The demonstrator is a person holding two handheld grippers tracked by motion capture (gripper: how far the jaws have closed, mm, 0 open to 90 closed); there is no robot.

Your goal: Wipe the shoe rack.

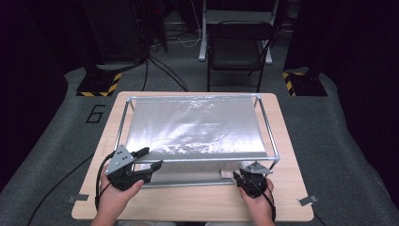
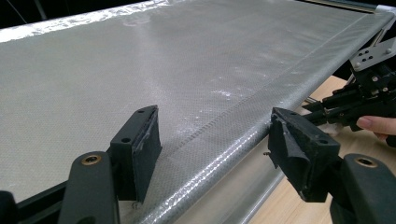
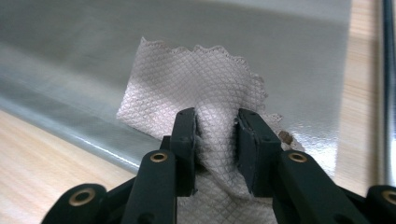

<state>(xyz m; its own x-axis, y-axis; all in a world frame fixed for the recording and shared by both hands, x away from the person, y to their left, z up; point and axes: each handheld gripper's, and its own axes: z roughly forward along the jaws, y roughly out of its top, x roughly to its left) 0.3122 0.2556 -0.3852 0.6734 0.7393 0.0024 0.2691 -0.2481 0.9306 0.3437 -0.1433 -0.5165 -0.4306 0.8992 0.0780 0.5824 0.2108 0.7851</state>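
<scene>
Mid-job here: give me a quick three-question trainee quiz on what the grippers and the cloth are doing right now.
1. True or false: the left gripper is clamped on the silver sheet.
2. What does the right gripper hold between its fingers?
A. a pinked-edge white cloth
B. a metal rod
C. a strip of tape
3. On what does the metal frame that carries the sheet stand?

Key:
1. False. Its fingers stand wide apart on either side of the sheet's near edge.
2. A. The white cloth is bunched between the fingers, in front of the sheet.
3. On the wooden table.
</scene>
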